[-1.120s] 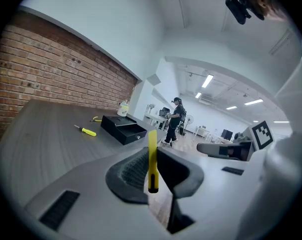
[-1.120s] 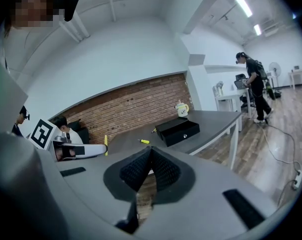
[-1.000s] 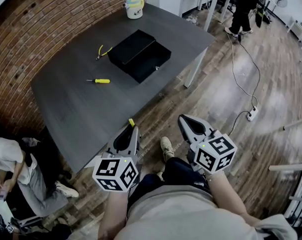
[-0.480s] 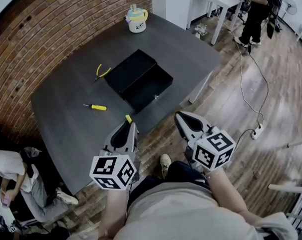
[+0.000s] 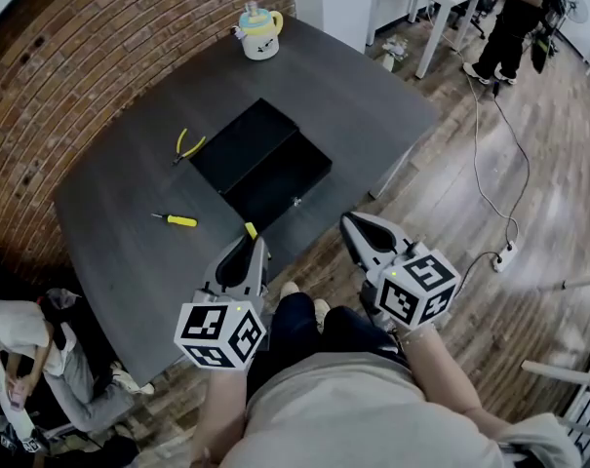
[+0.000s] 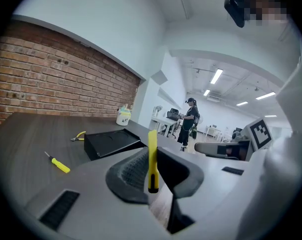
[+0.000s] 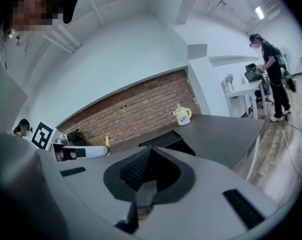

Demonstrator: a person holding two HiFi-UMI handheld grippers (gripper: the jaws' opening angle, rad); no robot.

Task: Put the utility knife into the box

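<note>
My left gripper has its jaws pinched tight on the yellow utility knife; in the left gripper view the knife stands upright between the ribbed pads, its tip poking above them. It hangs over the near edge of the dark table, low in the middle of the head view. My right gripper sits just right of it, out over the wooden floor, and its own view shows the jaws brought together with nothing between them. The black box lies open a little above centre, its lid folded back flat toward the upper left, well apart from the knife. Left of the box I see a yellow-handled screwdriver and, higher up, yellow-handled pliers. A mug with a lid stands at the table's far end, near the top of the frame. One person sits at lower left; another stands at upper right.
</note>
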